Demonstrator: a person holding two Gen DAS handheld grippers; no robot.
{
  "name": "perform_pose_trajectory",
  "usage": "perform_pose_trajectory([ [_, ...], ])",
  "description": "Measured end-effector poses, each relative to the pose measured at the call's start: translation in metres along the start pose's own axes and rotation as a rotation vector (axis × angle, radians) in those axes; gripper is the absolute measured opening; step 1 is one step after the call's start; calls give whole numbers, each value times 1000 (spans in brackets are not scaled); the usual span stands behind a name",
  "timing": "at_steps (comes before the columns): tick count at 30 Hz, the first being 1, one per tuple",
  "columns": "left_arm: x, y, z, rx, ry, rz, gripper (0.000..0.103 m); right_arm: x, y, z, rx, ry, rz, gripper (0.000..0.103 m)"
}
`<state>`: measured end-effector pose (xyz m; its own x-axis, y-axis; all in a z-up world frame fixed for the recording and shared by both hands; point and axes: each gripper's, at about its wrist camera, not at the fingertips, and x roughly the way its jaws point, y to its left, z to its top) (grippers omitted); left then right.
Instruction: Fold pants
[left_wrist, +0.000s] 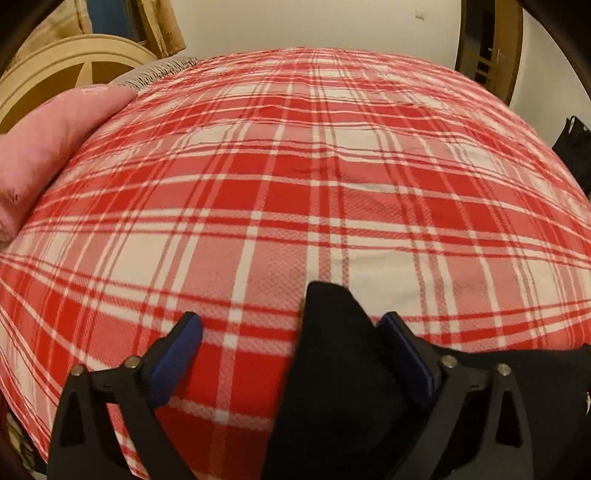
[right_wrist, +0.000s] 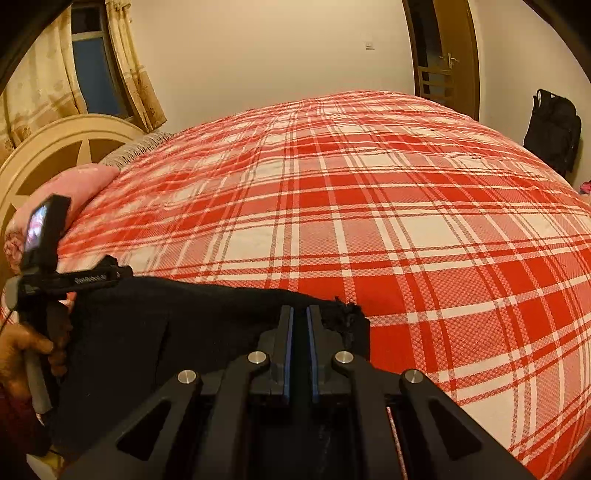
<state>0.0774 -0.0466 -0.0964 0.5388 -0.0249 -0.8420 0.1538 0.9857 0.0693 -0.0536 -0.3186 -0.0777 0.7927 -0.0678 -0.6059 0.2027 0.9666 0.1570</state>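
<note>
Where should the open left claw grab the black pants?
The raised corner of the black pants, poking up between the fingers of the left claw. Come straight forward and close across the fold; it stands proud of the plaid bedspread. The right claw is shut on the other end.

Plaid-covered bed (right_wrist: 369, 206) under black pants (right_wrist: 155, 332), pink pillow (left_wrist: 44, 147)

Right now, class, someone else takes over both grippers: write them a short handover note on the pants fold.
Left gripper: open, with a point of the black pants lying between its fingers, not clamped.
Right gripper: shut on the pants' edge near a frayed corner.
Pants: bunched at the near edge of the plaid bed, beside the pink pillow.
Done: one edge is gripped; no neat fold shows yet.
Left: close the left gripper on the fabric, spread the pants flat, then fold.
</note>
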Motion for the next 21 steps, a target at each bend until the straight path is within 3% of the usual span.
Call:
perform_pose_trajectory([
  [3,0,3,2,-3,9,-5,103,-30,-5,-6,60,-88,60,9],
  [6,-6,4,0,5,-3,-2,102,-64,5,-18,21,-138,63,9],
  [13,-45,4,-10,30,-94,-24,102,-86,22,-60,-74,-58,37,9],
  [21,-68,-10,-38,109,-121,-7,102,-76,6,-87,-11,-9,-11,11],
])
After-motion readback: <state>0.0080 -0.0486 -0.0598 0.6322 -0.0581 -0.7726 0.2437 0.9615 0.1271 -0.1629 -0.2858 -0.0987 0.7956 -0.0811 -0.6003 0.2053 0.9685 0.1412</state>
